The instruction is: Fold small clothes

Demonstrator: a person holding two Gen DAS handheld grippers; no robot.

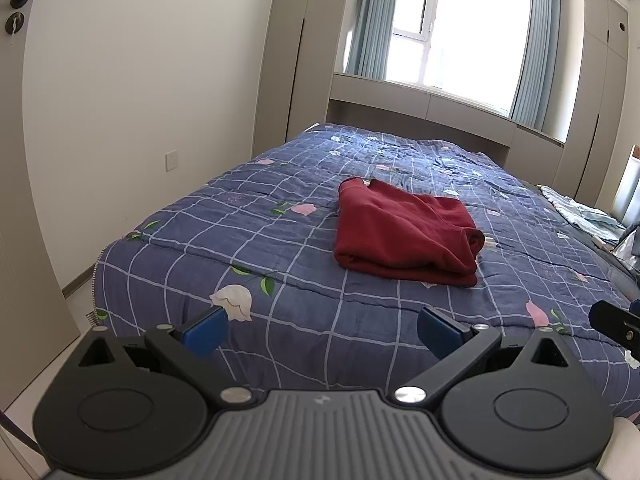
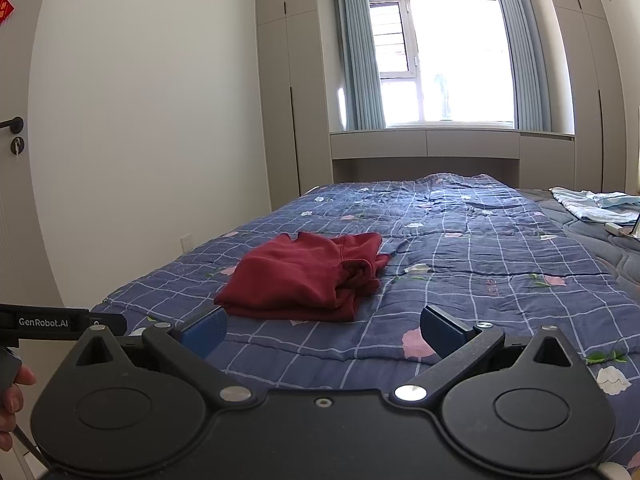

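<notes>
left gripper [image 1: 322, 332] and right gripper [image 2: 324, 330] both hang spread wide with nothing in them, over the near edge of the bed [image 1: 168, 280]. red garment [image 2: 304, 284] lies folded mid-quilt, well apart from both, plenty of bare checked quilt around it, window [image 2: 444, 64] behind.

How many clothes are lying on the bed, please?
2: a red garment, folded, mid-bed, and a pale blue one, crumpled, at the far right edge. Others may be out of view.
</notes>
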